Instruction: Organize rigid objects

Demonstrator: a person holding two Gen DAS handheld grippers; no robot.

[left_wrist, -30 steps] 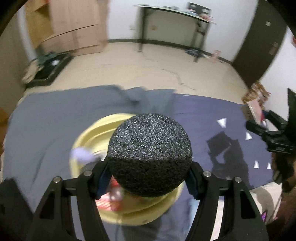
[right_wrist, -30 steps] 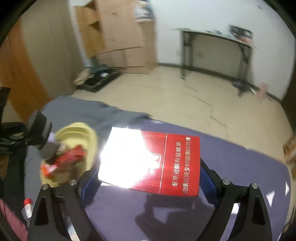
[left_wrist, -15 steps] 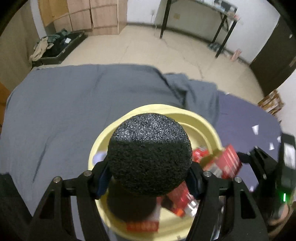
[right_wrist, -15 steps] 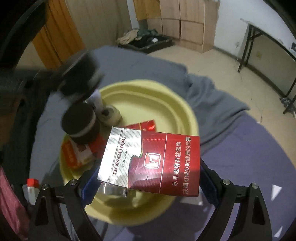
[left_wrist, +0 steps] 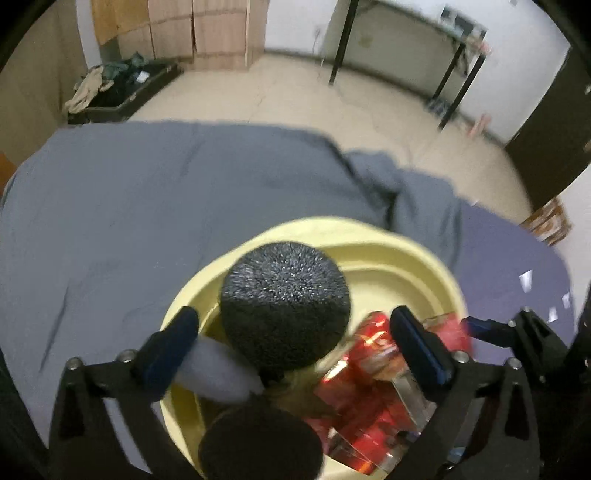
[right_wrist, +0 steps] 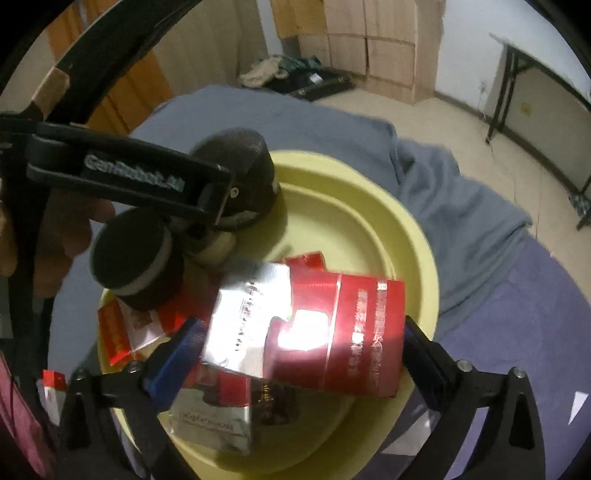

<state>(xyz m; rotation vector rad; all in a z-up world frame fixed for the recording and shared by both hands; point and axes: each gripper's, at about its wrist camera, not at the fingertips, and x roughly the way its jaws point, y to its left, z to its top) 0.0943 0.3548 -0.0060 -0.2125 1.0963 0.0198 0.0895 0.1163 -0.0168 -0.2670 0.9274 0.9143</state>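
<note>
- Grey bedding (left_wrist: 155, 206) covers the bed, with a pale tiled floor (left_wrist: 280, 96) beyond, cardboard boxes along the far wall and a black-legged side table (left_wrist: 406, 33) at the back.
- Left wrist view: yellow basin (left_wrist: 399, 254) sits on the bedding right under the left tool (left_wrist: 291, 343).
- Left tool's jaws are opening and stand wide; the black foam-headed object (left_wrist: 286, 306) is between them, but neither blue pad touches it. It looks released over the basin.
- Foam head looks light, soft and grippy on the surface, and it would squash under a hard pinch. Best hold, I judge, is across its widest part or on the pale stem below.
- Red packs (left_wrist: 373, 373) lie heaped in the basin's right half, blurred.
- Right wrist view: right tool (right_wrist: 299, 354) hovers over the same basin (right_wrist: 417, 258). Jaws are opening, wide apart; the red cigarette pack (right_wrist: 332, 332) lies between them with a gap at each pad, so it seems let go.
- Pack is a light, stiff card box in glossy film, so slippery. Grip it across the narrow sides and gently, or the card may crush.
- More packs (right_wrist: 122, 328) and a second foam-headed piece (right_wrist: 136, 266) already sit in the basin.
- One small red-and-white item (right_wrist: 50, 384) lies outside the basin at far left; unclear what it is.
</note>
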